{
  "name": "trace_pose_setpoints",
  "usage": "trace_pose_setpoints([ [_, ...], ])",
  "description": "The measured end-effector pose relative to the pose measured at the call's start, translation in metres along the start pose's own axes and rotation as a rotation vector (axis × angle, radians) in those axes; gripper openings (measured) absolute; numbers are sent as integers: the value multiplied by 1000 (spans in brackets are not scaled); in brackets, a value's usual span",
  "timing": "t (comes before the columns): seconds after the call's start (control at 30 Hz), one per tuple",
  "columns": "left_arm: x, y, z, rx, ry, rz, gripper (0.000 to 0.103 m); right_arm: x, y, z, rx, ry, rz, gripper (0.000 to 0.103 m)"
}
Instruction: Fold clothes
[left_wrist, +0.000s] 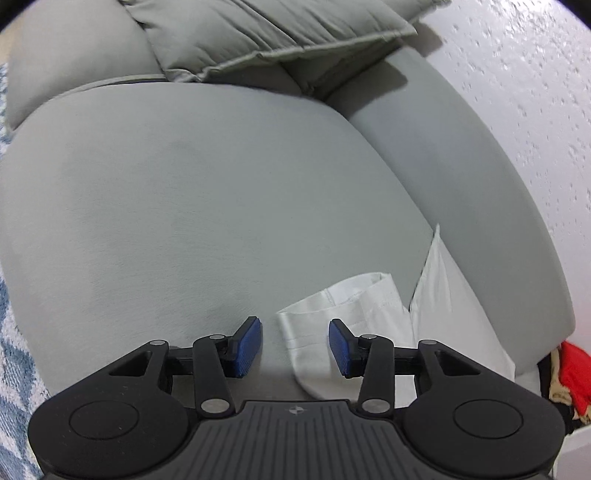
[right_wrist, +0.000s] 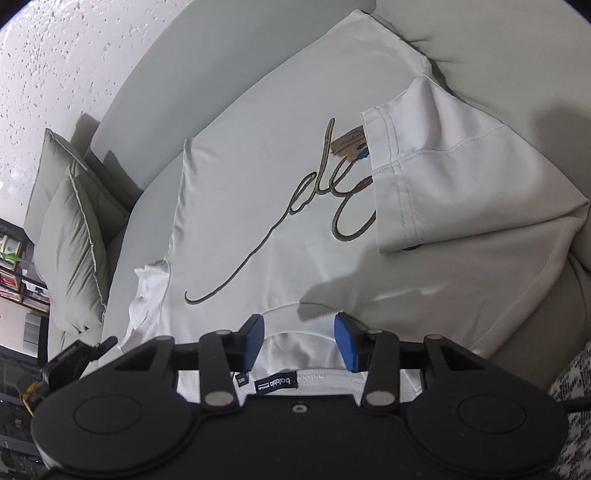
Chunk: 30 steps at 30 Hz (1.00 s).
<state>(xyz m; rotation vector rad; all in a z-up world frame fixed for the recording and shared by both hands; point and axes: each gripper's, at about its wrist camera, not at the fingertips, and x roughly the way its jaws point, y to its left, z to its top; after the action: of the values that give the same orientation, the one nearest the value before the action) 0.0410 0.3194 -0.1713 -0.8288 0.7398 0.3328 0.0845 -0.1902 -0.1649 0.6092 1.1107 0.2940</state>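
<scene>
Both grippers' fingers spread wide, holding nothing; white T-shirt (right_wrist: 295, 184) script is half hidden (folded sleeve (right_wrist: 461, 166) covers it).

White t-shirt (right_wrist: 280, 206) flat on sofa — script print up, one sleeve (right_wrist: 443, 162) folded in.

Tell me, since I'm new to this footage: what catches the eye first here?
The white T-shirt spread on the grey sofa, a looping script across its chest and one sleeve folded inward. The right gripper hangs open over the collar; the left gripper hangs open by the other sleeve.
</scene>
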Motion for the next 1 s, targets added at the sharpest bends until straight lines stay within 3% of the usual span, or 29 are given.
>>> trace_pose_setpoints([
  [0.17, 14, -9, 5, 48, 29, -16, 38, 0, 0, 0, 9, -2, 2, 42],
  [0.23, 17, -8, 5, 54, 29, -8, 24, 0, -1, 0, 14, -2, 5, 42],
  [0.27, 18, -6, 5, 55, 31, 0, 5, 0, -2, 0, 17, -2, 8, 42],
  [0.43, 6, -22, 1, 122, -28, 58, 0, 0, -6, 2, 34, 0, 28, 42],
  [0.57, -16, -74, -13, 320, -140, 61, 0, 0, -8, 3, 33, 2, 39, 42],
  [0.7, -44, -145, -53, 594, -237, -39, 0, -1, -13, 4, 53, 5, 65, 42],
  [0.8, -42, -186, -102, 785, -187, -79, 0, -2, -16, 6, 70, 6, 85, 42],
  [0.87, -30, -200, -138, 887, -87, -72, 4, -5, -19, 7, 83, 3, 102, 45],
  [0.93, -17, -202, -170, 979, 35, -57, 22, -11, -21, 7, 87, -3, 112, 52],
  [1.0, -20, -198, -185, 1022, 73, -45, 25, -17, -23, 7, 85, -11, 115, 56],
])
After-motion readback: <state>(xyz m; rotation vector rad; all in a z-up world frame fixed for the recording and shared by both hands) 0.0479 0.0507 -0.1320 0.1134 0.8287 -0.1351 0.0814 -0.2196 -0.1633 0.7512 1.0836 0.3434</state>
